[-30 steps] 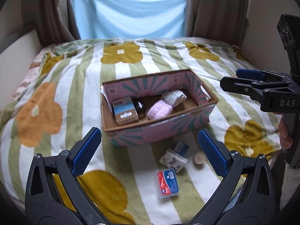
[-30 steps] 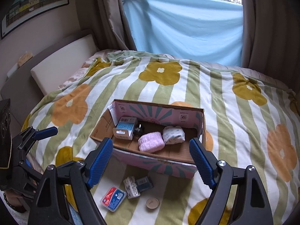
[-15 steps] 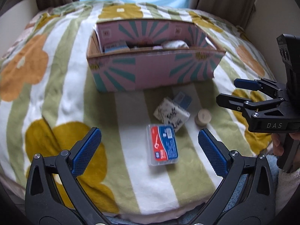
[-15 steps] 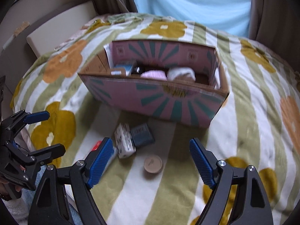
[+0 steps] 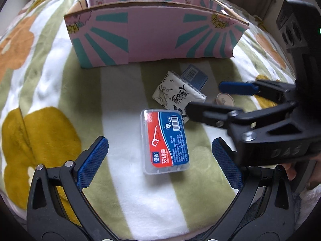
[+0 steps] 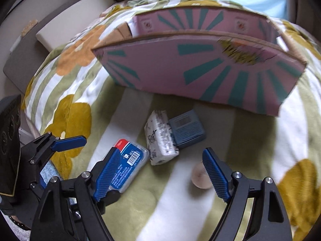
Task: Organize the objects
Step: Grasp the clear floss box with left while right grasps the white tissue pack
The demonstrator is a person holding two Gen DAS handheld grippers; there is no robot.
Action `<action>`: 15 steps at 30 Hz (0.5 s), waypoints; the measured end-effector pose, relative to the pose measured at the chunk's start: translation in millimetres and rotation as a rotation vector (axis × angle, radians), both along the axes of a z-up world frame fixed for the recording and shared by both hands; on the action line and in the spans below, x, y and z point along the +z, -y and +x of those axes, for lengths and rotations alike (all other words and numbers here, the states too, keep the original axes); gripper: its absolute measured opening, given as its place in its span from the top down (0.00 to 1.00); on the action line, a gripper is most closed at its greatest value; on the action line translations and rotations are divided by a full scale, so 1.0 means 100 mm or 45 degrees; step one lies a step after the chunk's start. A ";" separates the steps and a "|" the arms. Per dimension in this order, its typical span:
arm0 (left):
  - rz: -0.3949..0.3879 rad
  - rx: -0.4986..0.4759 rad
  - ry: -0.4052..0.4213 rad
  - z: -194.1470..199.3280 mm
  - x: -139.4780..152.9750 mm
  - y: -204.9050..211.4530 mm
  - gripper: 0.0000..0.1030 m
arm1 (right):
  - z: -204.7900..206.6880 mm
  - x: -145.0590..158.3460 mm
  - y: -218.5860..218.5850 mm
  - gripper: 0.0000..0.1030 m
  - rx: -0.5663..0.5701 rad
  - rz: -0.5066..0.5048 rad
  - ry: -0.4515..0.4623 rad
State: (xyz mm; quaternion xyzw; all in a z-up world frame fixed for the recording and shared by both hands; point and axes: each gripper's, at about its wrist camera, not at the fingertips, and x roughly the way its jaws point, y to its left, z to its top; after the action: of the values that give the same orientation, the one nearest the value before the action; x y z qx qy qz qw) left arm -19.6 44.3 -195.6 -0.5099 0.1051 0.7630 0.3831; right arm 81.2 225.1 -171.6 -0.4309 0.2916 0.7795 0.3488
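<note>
A clear floss-pick case with a red and blue label (image 5: pixel 166 140) lies on the flowered blanket, just ahead of and between the fingers of my open left gripper (image 5: pixel 160 164). Behind it lie a white tissue pack with black print (image 5: pixel 177 92), a dark blue packet (image 5: pixel 194 76) and a small round tan lid (image 5: pixel 224 100). My right gripper (image 6: pixel 160 174) is open low over the same items: case (image 6: pixel 128 166), tissue pack (image 6: pixel 160 136), blue packet (image 6: pixel 186 128), lid (image 6: pixel 200 175). It shows from the side in the left wrist view (image 5: pixel 220 98). The pink box (image 5: pixel 156 36) stands behind.
The pink cardboard box with teal rays (image 6: pixel 200 72) hides its contents from this low angle. The striped flowered blanket (image 5: pixel 50 92) covers the bed. A beige headboard cushion (image 6: pixel 66 30) sits at the left. The left gripper shows in the right wrist view (image 6: pixel 66 142).
Both grippers have dropped lower and moved forward toward the loose items in front of the box. The box contents have gone out of sight. Both grippers stay open.
</note>
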 end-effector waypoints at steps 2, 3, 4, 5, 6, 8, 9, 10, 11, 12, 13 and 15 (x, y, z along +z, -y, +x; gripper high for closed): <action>-0.006 -0.001 0.017 -0.01 -0.06 -0.02 0.01 | -0.01 -0.09 -0.04 0.31 -0.006 -0.047 -0.024; -0.010 -0.003 0.020 -0.01 -0.08 -0.02 0.03 | -0.01 -0.12 -0.06 0.31 -0.013 -0.063 -0.036; -0.016 -0.007 0.025 -0.01 -0.11 -0.03 0.04 | 0.00 -0.15 -0.07 0.32 -0.019 -0.077 -0.051; -0.023 -0.010 0.031 -0.01 -0.14 -0.05 0.05 | 0.00 -0.17 -0.09 0.37 -0.024 -0.091 -0.065; -0.028 -0.012 0.035 -0.01 -0.16 -0.06 0.07 | 0.00 -0.20 -0.11 0.41 -0.031 -0.111 -0.079; -0.032 -0.012 0.043 -0.01 -0.21 -0.08 0.11 | 0.01 -0.23 -0.13 0.45 -0.040 -0.131 -0.100; -0.031 -0.012 0.047 -0.01 -0.23 -0.09 0.13 | 0.02 -0.24 -0.14 0.48 -0.044 -0.133 -0.109; -0.034 -0.013 0.053 -0.02 -0.25 -0.10 0.13 | 0.02 -0.25 -0.15 0.48 -0.049 -0.135 -0.115; -0.036 -0.014 0.054 -0.03 -0.26 -0.12 0.13 | 0.02 -0.25 -0.15 0.50 -0.051 -0.132 -0.116; -0.038 -0.014 0.053 -0.03 -0.27 -0.13 0.13 | 0.01 -0.25 -0.16 0.51 -0.051 -0.129 -0.117; -0.039 -0.015 0.051 -0.03 -0.28 -0.14 0.15 | 0.01 -0.26 -0.16 0.53 -0.051 -0.127 -0.119; -0.040 -0.018 0.051 -0.02 -0.30 -0.15 0.23 | 0.01 -0.27 -0.17 0.59 -0.052 -0.130 -0.122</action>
State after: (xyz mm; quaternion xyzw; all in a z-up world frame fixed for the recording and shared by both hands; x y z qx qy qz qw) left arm -22.1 59.4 -225.2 -0.5302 0.1129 0.7483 0.3823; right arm 82.7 242.2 -198.6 -0.4044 0.3560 0.7760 0.3280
